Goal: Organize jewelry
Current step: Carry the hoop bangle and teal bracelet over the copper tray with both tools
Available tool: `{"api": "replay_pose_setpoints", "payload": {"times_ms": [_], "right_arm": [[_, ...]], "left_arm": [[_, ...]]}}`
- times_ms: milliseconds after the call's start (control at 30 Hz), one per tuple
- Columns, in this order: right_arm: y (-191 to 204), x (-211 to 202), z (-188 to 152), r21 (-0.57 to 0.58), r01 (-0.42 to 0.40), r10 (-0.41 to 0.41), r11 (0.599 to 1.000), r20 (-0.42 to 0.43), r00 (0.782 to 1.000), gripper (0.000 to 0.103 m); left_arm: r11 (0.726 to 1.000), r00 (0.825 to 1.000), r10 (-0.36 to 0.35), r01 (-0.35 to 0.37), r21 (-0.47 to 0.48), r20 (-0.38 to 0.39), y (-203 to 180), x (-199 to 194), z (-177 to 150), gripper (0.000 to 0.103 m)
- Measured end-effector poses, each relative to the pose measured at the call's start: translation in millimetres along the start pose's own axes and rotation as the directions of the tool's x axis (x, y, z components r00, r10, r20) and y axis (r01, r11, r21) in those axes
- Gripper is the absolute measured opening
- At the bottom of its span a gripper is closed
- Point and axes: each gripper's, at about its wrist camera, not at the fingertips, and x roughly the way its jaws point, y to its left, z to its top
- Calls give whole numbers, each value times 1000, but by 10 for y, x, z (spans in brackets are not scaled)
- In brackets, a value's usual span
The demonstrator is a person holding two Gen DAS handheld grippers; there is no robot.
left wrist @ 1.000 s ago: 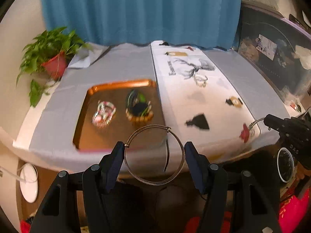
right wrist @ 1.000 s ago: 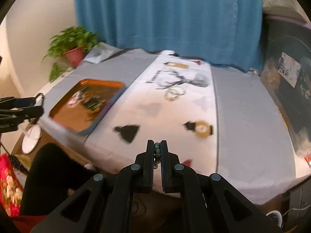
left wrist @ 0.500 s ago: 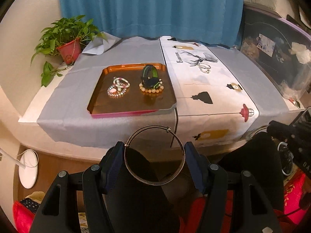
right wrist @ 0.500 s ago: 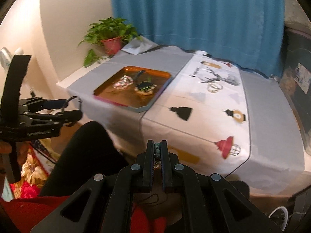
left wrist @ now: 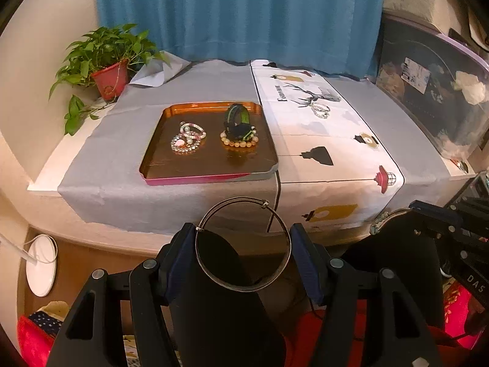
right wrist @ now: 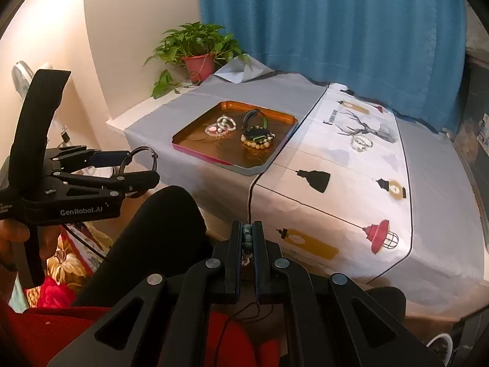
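L gripper [left wrist: 243, 244] holds a thin silver bangle [left wrist: 243, 244] w/ its fingers spread wide, one pad on each side of the hoop. Hoop faces the cam nearly full-on, so it reads as a full circle; small clasp [left wrist: 264, 204] sits at its upper right edge, pointing away from the gripper toward the table. Lower arc dips in front of the person's dark-clad leg.

R gripper [right wrist: 247, 240] is clamped tight on a string of dark green beads [right wrist: 247, 236], seen edge-on btwn the fingers, long axis running vertical in the slot. A small pale pendant or bead hangs at the bottom; can't make out what it is. Rest of the strand is hidden by the fingers. From the L cam the same beads [left wrist: 378, 220] peek out at far right, partly cut off.

Ahead of both grippers, on the cloth-covered table [left wrist: 131, 140], sits an orange tray [left wrist: 211, 168]. In it: sparkly pink/white bracelets [left wrist: 187, 142] on the left, and right of those a black-green band [left wrist: 238, 122] standing upright on a cream bead bracelet [left wrist: 240, 142], touching. Further right, beyond the tray, a clear bracelet [left wrist: 320, 110] lies on the deer print, well apart. Potted plant [left wrist: 105, 61] far left, by the blue curtain [left wrist: 238, 12].
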Motion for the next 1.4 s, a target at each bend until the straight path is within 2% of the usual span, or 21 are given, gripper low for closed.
{"api": "replay_pose_setpoints", "payload": {"times_ms": [300,667,1067,1400], "right_arm": [[10,229,199,-25,-4,3,1000,-22,1000,6],[88,736,724,-81,-22,20,996,-26,999,6],[219,1521,1386,-106,-58,56,993,-24,998,6],[225,2216,1632,-73,-120,116,990,-66,991,6]], "left_arm": [[999,1000,23,-23,-30,-8,264,161,173,59],[998,999,35,-35,-57,9,597,476,567,59],[997,999,31,-30,-69,11,919,988,1045,59],[997,998,41,-43,-64,-37,1121,1563,1325,59]]}}
